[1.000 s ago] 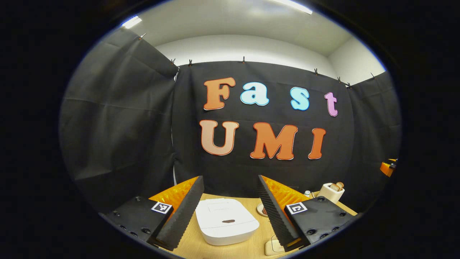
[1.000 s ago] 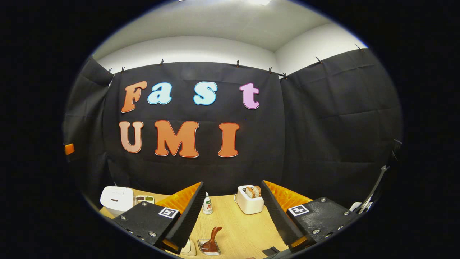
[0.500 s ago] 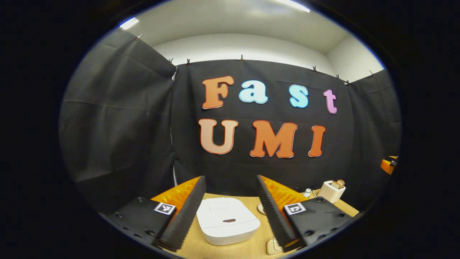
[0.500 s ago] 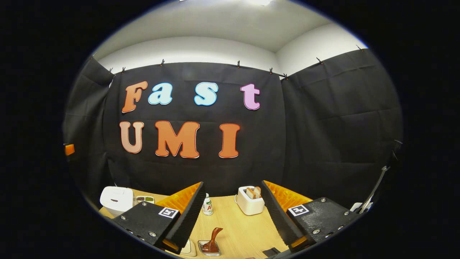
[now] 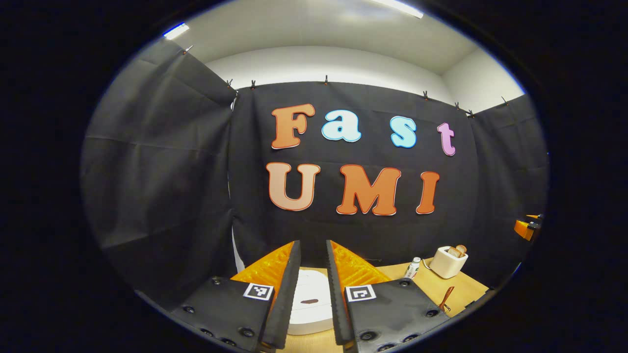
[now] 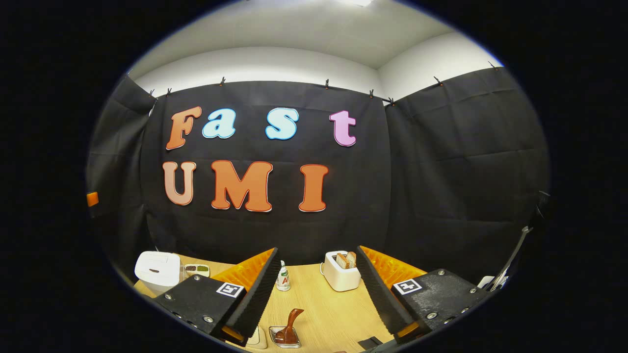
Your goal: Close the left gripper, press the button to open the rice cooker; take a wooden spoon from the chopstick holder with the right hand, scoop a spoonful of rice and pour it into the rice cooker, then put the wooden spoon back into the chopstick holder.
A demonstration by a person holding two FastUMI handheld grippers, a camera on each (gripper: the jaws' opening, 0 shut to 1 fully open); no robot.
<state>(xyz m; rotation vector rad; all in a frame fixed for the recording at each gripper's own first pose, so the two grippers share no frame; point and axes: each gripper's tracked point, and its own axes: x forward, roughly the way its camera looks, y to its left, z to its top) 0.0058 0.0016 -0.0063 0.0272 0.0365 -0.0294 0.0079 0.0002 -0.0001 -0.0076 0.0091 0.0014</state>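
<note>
Left gripper (image 5: 311,294) nearly closed above the rice cooker (image 5: 309,305).
My left jaws leave a narrow gap, holding nothing; the cooker's lid is down. My right gripper (image 6: 316,291) gapes wide, empty, the wooden spoon (image 6: 289,327) right of the cooker.

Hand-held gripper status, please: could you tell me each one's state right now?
Left hand-held gripper: nearly closed, a narrow gap left, holding nothing.
Right hand-held gripper: open, holding nothing.

Both cameras faced the booth's back wall from above the bench (image 6: 324,304). The left gripper view sat near the rice cooker (image 5: 309,304); the right gripper view saw that cooker (image 6: 152,265) far left, sharing the toaster (image 5: 447,261) (image 6: 339,274).
</note>
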